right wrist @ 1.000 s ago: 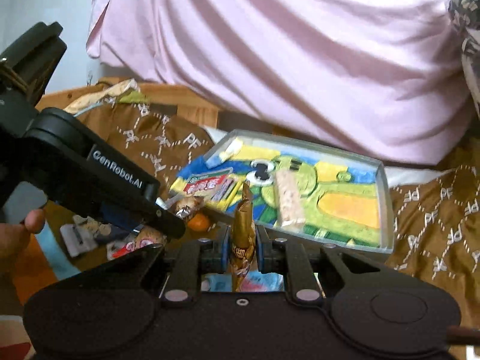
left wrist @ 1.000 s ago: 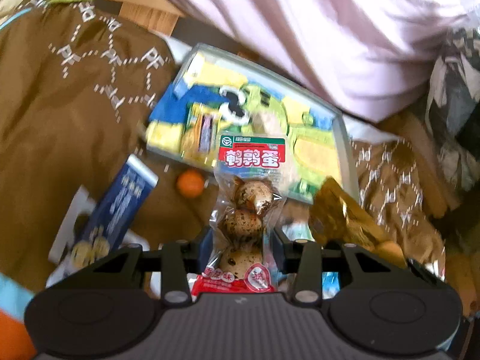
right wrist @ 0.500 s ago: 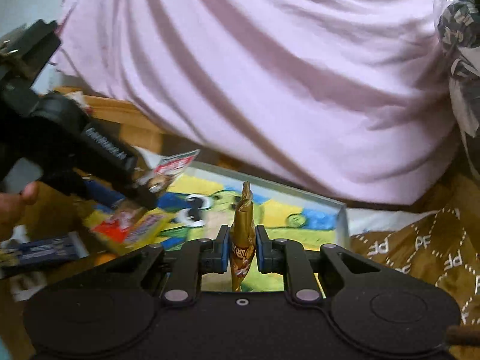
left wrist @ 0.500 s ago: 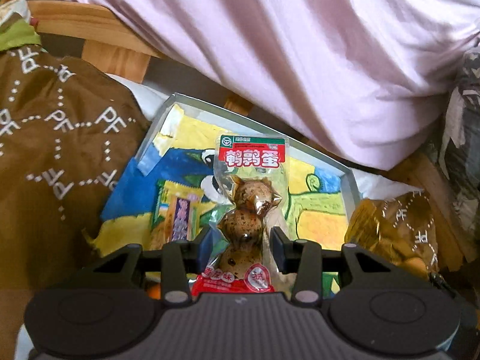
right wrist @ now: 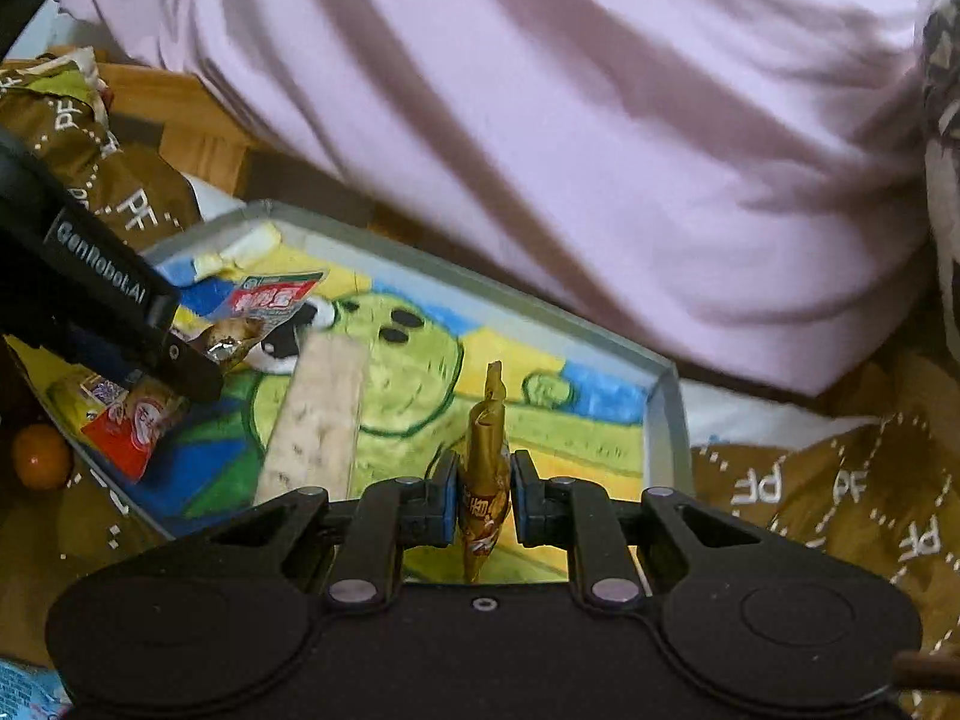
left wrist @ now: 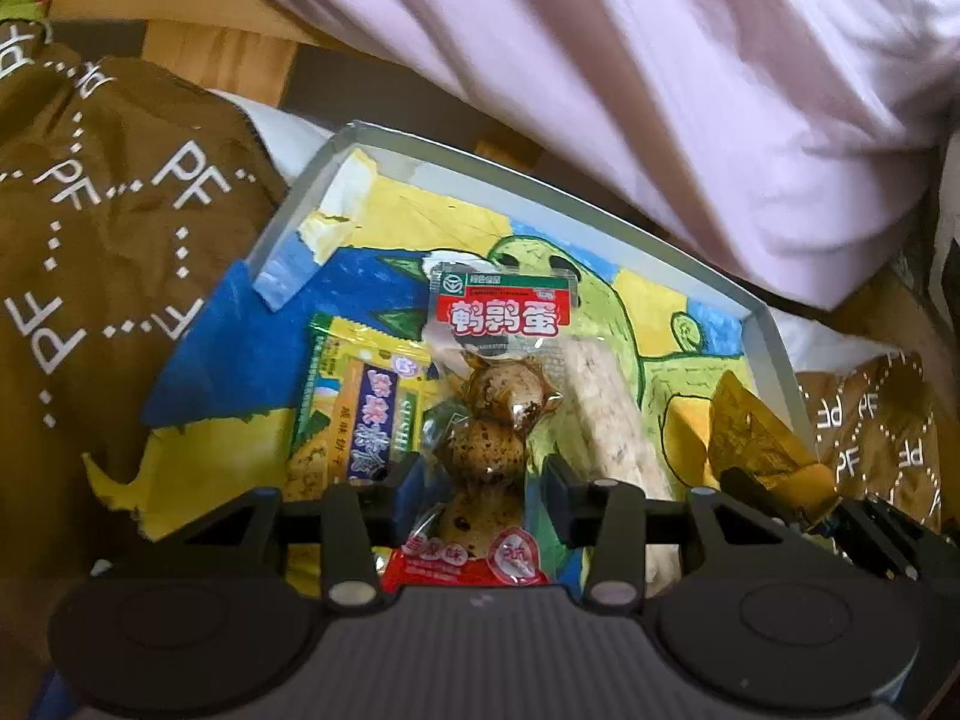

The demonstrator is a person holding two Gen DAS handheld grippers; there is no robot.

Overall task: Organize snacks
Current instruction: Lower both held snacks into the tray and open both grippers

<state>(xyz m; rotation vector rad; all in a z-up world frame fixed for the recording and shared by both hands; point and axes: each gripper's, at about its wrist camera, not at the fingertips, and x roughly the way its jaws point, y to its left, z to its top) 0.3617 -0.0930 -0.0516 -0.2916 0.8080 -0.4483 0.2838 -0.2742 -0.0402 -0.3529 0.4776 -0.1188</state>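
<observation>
A grey-rimmed tray (left wrist: 540,180) lined with a green cartoon drawing lies on brown cloth. My left gripper (left wrist: 483,474) is shut on a clear quail egg pack (left wrist: 486,396) with a red label, low over the tray's left part. Below it lie a yellow-green snack pack (left wrist: 354,414) and a pale rice bar (left wrist: 606,414). In the right wrist view my right gripper (right wrist: 483,498) is shut on an upright gold-wrapped snack (right wrist: 486,468) above the tray (right wrist: 660,420), right of the rice bar (right wrist: 324,414). The left gripper (right wrist: 192,366) and egg pack (right wrist: 270,300) show at left there.
A large pink cloth (right wrist: 540,120) hangs just behind the tray. Brown cloth printed with white letters (right wrist: 810,510) surrounds it. A small orange ball (right wrist: 42,456) lies off the tray's left corner. A wooden frame (left wrist: 180,6) runs at the back left.
Both grippers have come forward and down over the tray, each keeping its snack. The tray now fills much more of both views, and the loose packs on the cloth have dropped out of the left wrist view.
</observation>
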